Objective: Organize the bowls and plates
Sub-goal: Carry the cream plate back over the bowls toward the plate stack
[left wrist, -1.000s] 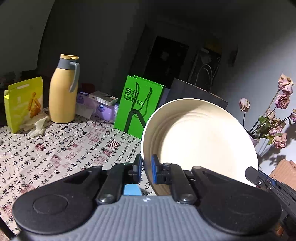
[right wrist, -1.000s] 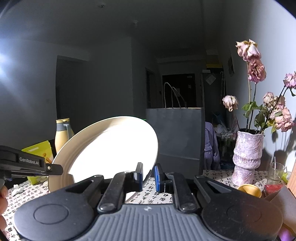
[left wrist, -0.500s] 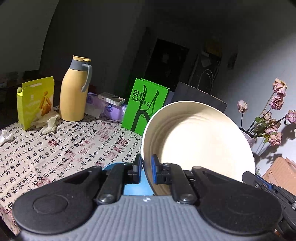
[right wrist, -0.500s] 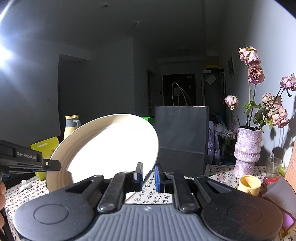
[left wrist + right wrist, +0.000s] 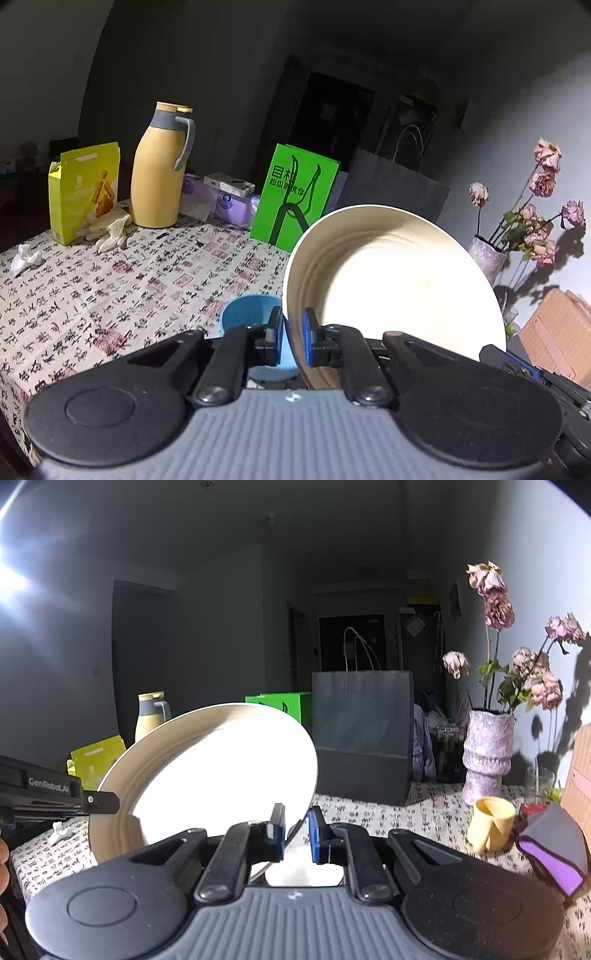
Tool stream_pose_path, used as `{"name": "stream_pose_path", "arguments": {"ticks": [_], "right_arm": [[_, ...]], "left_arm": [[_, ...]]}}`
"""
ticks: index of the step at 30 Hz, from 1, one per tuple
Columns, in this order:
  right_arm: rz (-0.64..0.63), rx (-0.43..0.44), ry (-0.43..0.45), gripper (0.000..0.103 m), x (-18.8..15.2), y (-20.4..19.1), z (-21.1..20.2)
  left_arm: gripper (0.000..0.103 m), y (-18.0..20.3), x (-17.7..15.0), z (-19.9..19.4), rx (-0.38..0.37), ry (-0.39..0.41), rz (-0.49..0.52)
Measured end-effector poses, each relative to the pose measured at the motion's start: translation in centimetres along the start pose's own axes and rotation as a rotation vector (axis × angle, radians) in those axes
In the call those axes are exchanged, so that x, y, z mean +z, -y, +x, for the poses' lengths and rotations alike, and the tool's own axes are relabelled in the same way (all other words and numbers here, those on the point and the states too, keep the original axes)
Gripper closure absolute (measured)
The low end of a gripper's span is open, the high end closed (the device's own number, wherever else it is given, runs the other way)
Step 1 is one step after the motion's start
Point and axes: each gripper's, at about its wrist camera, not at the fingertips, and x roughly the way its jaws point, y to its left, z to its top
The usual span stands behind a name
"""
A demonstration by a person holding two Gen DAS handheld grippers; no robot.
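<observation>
While both tools carried the cream plate in the air above the table, the risk sat right at the rim. The left hand-held gripper was pinched down narrow on the plate's near left edge, and the right hand-held gripper was clamped just as narrow on the opposite edge, so the plate hung tilted between two thin bites. My read: if the two hands drifted apart or twisted unevenly, one bite could slip off that smooth rim and the plate would swing or drop. Directly below and just ahead sat the blue bowl, partly hidden by the left tool, and the right view showed a white bowl under the fingers; a plate lowered carelessly could clip either one and knock it over. Off to the right, the vase of dried flowers, the yellow cup and a glass stood near enough that a wide swing could catch them.

Against the earlier view, the thermos and green bag had slid further along the picture and more patterned table had opened up. The blue bowl, only a sliver before, now showed its full rim, and the yellow cup had come into fuller view. The grip on the plate looked unchanged.
</observation>
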Motion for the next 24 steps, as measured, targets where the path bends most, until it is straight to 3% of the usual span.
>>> {"name": "stream_pose_path", "arguments": {"ticks": [24], "right_arm": [[0.1, -0.031, -0.142, 0.09, -7.7, 0.4, -2.6]], "left_arm": [[0.092, -1.4, -7.4, -0.6, 0.021, -0.105, 0.023]]}}
